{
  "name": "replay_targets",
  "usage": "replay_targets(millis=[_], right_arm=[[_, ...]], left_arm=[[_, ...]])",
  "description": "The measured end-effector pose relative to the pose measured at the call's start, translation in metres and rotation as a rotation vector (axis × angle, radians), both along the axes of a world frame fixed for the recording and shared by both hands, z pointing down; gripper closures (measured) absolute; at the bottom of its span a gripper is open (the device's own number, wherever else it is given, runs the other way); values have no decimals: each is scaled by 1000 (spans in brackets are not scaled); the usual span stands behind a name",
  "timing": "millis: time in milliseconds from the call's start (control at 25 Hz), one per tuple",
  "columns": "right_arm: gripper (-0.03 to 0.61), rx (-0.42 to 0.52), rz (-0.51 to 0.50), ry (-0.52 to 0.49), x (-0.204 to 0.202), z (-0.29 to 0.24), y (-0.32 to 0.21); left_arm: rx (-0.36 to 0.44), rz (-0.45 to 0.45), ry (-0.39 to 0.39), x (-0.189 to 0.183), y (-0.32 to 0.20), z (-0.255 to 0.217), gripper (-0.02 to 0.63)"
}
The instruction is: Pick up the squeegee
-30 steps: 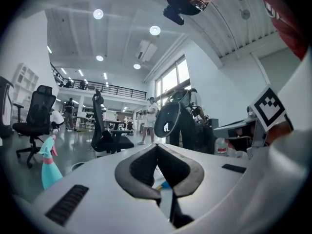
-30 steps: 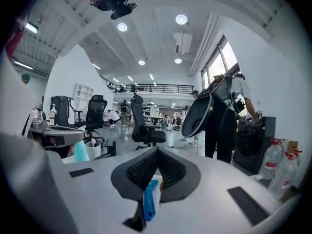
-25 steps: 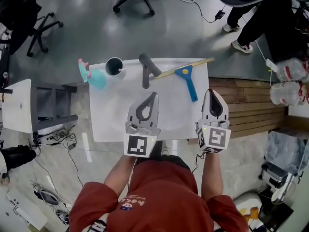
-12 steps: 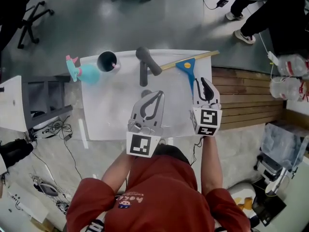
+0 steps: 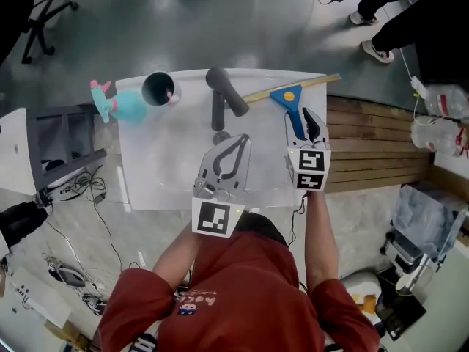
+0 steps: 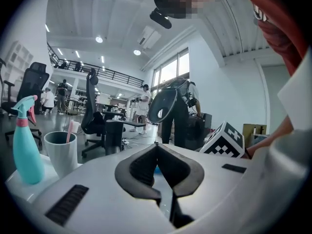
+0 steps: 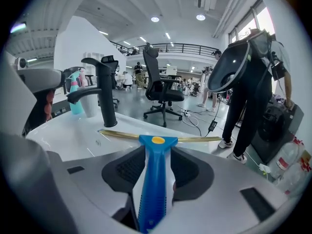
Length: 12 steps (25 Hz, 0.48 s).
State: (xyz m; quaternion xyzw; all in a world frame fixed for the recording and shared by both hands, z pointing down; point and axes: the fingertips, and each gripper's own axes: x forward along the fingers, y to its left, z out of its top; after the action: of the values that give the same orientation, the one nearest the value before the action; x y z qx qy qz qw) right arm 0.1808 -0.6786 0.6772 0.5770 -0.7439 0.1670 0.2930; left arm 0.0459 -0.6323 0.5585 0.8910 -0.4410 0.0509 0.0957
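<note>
The white bench [image 5: 161, 160] carries the squeegee [image 5: 287, 96] at its far right corner, blade along the back edge. It looks light and stiff, with a soft blade strip; the ribbed blue handle [image 7: 153, 179], mid-length, seems the best hold. The right gripper [image 5: 308, 119] has just been opening its fingers, now wide astride that handle, not pressing. The left gripper [image 5: 236, 141] hovers closed, empty

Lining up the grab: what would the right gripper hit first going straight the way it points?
Probably the head of the squeegee: the right gripper, its jaws having just been opening, straddles the blue handle.
</note>
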Motion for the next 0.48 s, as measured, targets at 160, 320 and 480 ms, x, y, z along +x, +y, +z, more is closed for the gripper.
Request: replay_targets(millis=[160, 320, 480], right_arm=[[403, -41, -8, 12, 0, 17, 0], [405, -56, -4, 16, 0, 26, 2], [412, -49, -5, 13, -2, 29, 1]], left_arm=[[-37, -47, 47, -2, -4, 4, 598], [-40, -46, 45, -1, -6, 7, 598], [-32, -34, 35, 0, -6, 9, 598]])
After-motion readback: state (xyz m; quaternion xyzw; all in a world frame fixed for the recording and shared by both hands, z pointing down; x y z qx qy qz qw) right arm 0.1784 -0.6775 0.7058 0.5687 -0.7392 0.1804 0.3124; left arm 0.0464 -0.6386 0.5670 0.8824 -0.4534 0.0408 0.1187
